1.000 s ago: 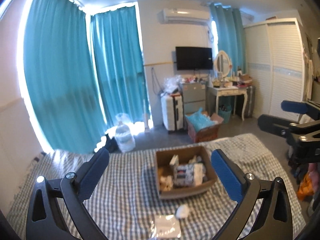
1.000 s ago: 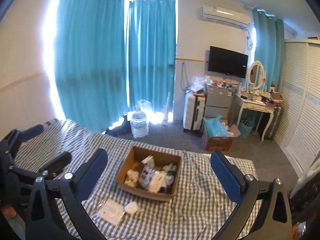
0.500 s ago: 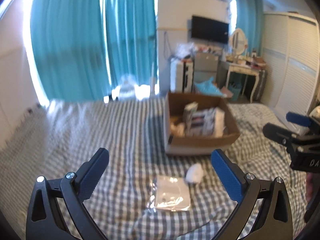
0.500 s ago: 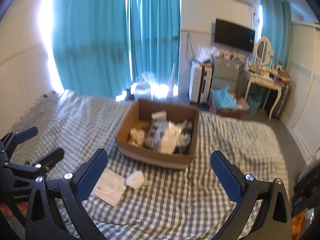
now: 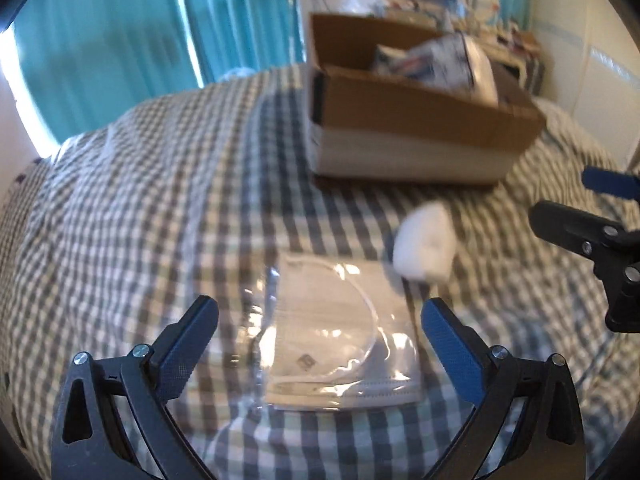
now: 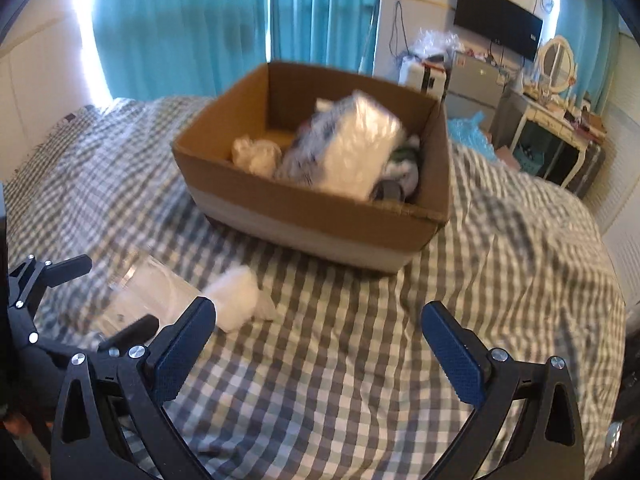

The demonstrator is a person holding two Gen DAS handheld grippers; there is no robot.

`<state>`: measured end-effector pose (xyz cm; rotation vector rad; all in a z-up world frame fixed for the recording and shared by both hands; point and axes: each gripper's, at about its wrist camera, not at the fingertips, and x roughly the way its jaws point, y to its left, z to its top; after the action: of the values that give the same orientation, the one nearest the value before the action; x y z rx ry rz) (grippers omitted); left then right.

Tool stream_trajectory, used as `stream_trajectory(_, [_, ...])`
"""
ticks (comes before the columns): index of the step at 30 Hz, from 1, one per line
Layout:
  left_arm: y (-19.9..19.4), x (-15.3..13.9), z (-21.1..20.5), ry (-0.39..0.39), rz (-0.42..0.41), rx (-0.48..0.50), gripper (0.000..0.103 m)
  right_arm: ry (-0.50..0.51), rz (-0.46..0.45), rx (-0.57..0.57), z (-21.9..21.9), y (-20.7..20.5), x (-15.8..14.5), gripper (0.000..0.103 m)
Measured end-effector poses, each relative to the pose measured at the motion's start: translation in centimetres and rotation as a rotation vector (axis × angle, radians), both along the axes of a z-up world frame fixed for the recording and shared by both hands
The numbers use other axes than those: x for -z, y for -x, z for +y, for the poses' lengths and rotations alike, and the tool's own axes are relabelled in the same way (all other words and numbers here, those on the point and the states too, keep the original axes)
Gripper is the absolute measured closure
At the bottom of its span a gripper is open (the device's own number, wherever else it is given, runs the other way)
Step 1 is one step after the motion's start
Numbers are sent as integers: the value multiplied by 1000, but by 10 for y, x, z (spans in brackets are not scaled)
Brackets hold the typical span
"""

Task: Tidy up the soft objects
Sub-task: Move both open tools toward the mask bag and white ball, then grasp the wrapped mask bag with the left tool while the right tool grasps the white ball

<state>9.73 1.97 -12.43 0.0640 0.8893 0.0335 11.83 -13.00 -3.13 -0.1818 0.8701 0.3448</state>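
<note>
The bagged face mask (image 5: 340, 336) lies flat right ahead of my left gripper (image 5: 320, 332), framed between its wide-open, empty jaws, long side running across them. A white soft wad (image 5: 424, 242) sits just beyond, to the right. My right gripper (image 6: 320, 344), also wide open and empty, hovers farther off. Checked bedspread (image 5: 140, 220) underneath; cardboard box (image 6: 320, 216) ahead.

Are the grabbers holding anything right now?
No. Both are open and empty. The left hand-held gripper hangs over the mask packet; the right hand-held gripper is over bare bedsheet.
</note>
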Motion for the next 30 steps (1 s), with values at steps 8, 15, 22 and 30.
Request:
stream_trajectory(8, [-15,40,-6,69,132,53,1,17,51,29,-5,-6,20,0])
stream_trajectory(15, [-7,33,-5,93,125,75,29,29,50,34,-5,-3,17,0])
stream_trajectory(22, [3,14,-8,62,71,102,40,39,41,24,0,1,16,0])
stream_trajectory(30, [-9,-4,34,105,17,28,41,43,42,-26,16,3,20,0])
